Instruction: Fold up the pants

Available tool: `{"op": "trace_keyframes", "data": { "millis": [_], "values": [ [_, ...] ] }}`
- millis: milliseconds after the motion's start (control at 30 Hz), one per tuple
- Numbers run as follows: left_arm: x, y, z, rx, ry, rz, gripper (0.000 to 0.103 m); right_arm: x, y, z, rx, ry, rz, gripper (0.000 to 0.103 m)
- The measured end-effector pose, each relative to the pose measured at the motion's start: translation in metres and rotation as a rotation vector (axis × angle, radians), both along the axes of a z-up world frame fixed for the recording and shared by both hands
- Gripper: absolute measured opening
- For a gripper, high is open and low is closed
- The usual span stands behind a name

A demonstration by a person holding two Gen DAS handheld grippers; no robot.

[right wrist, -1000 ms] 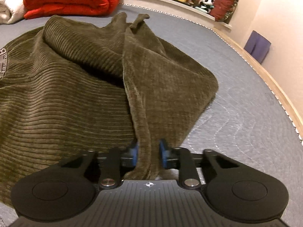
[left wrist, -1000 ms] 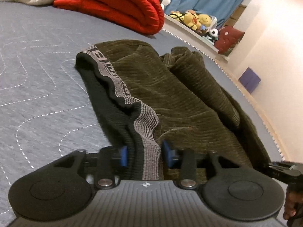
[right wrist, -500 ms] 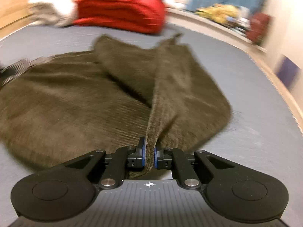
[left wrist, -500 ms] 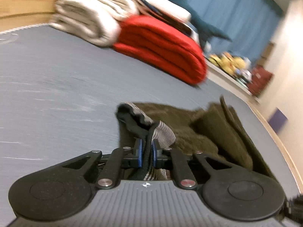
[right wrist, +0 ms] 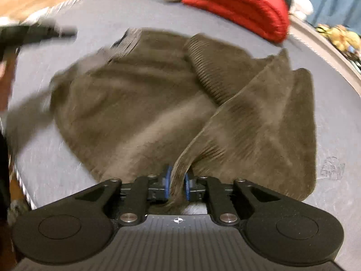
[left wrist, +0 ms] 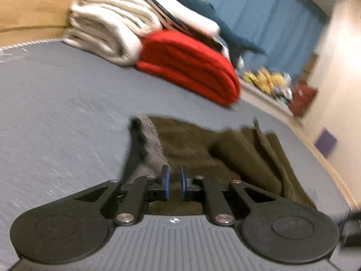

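Olive-brown corduroy pants [right wrist: 140, 94] lie rumpled on a grey-blue quilted mattress [right wrist: 338, 135]. Their grey waistband [right wrist: 126, 43] is at the far left and a leg is folded over on the right. My right gripper [right wrist: 176, 181] has a raised fold of the leg between its blue pads, still pinched as the jaws are opening. In the left wrist view the pants [left wrist: 191, 149] stretch ahead. The waistband [left wrist: 153, 149] runs into my left gripper [left wrist: 174, 181], which is shut on it. The left gripper [right wrist: 73, 32] also shows, blurred, in the right wrist view.
A folded red blanket [left wrist: 187, 67] and white folded blankets [left wrist: 106, 29] are stacked at the far end of the mattress. Plush toys [left wrist: 268, 81] sit on a ledge under a blue curtain. A purple box [left wrist: 326, 142] stands by the right wall. The mattress edge [right wrist: 20, 180] runs along the left.
Both grippers closed on the cloth and rose, dragging the pants along the mattress. The right view has tipped down over the pants. Its pads now stand slightly wider around the fold.
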State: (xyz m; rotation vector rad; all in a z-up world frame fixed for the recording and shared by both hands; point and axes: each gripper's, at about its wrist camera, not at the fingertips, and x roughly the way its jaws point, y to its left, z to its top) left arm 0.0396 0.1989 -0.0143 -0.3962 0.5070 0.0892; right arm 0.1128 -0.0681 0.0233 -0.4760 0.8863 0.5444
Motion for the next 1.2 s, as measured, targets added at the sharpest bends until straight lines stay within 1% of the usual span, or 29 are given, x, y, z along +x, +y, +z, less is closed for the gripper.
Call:
{"op": "trace_keyframes", "data": {
  "millis": [33,67,100,133,200,267,367,400,467,533,633,667,700,733,767,800,867,933,1033,1133,1200],
  "values": [
    [0.005,-0.010,-0.008,0.005,0.028,-0.026,0.011,0.005,-0.005,0.007,0.038,-0.020,-0.030,0.041],
    [0.009,-0.017,-0.014,-0.006,0.058,-0.056,0.012,0.011,-0.013,0.015,0.081,-0.044,-0.067,0.047],
    [0.017,-0.019,-0.017,-0.031,0.073,-0.085,0.014,0.018,-0.019,0.021,0.125,-0.068,-0.109,0.054],
    [0.022,-0.022,-0.020,-0.049,0.081,-0.112,0.020,0.028,-0.026,0.026,0.173,-0.083,-0.159,0.054],
    [0.030,-0.029,-0.026,-0.021,0.101,-0.149,0.028,0.043,-0.045,0.027,0.258,-0.068,-0.250,0.054],
    [0.035,-0.036,-0.031,0.018,0.124,-0.182,0.029,0.063,-0.054,0.016,0.308,-0.037,-0.330,0.055],
    [0.040,-0.044,-0.042,0.034,0.156,-0.224,0.032,0.081,-0.054,-0.006,0.311,-0.008,-0.371,0.057],
    [0.042,-0.047,-0.045,0.045,0.166,-0.234,0.034,0.085,-0.051,-0.012,0.311,-0.006,-0.375,0.059],
    [0.048,-0.053,-0.052,0.071,0.182,-0.250,0.036,0.091,-0.046,-0.019,0.317,-0.010,-0.377,0.062],
    [0.050,-0.060,-0.056,0.095,0.189,-0.260,0.042,0.098,-0.038,-0.024,0.322,-0.011,-0.371,0.065],
    [0.049,-0.067,-0.059,0.141,0.183,-0.270,0.043,0.100,-0.024,-0.032,0.280,-0.009,-0.347,0.064],
    [0.048,-0.068,-0.059,0.156,0.183,-0.272,0.043,0.100,-0.019,-0.035,0.241,-0.017,-0.335,0.061],
    [0.048,-0.069,-0.060,0.170,0.182,-0.272,0.043,0.103,-0.015,-0.039,0.195,-0.028,-0.320,0.043],
    [0.047,-0.071,-0.060,0.180,0.181,-0.272,0.043,0.101,-0.013,-0.041,0.154,-0.043,-0.312,0.032],
    [0.046,-0.073,-0.059,0.185,0.180,-0.269,0.043,0.099,-0.014,-0.042,0.124,-0.051,-0.306,0.015],
    [0.045,-0.074,-0.059,0.184,0.180,-0.266,0.043,0.097,-0.021,-0.039,0.129,-0.049,-0.310,0.008],
    [0.045,-0.072,-0.056,0.166,0.178,-0.259,0.044,0.090,-0.040,-0.025,0.157,-0.063,-0.328,0.007],
    [0.046,-0.069,-0.052,0.137,0.176,-0.254,0.044,0.078,-0.066,-0.009,0.160,-0.091,-0.333,0.006],
    [0.046,-0.069,-0.046,0.121,0.166,-0.245,0.044,0.052,-0.114,0.009,0.158,-0.090,-0.336,0.006],
    [0.047,-0.070,-0.039,0.112,0.144,-0.253,0.044,0.020,-0.161,0.015,0.142,-0.036,-0.270,0.006],
    [0.049,-0.073,-0.035,0.119,0.132,-0.264,0.044,-0.007,-0.189,0.011,0.114,0.045,-0.195,0.006]
  ]
}}
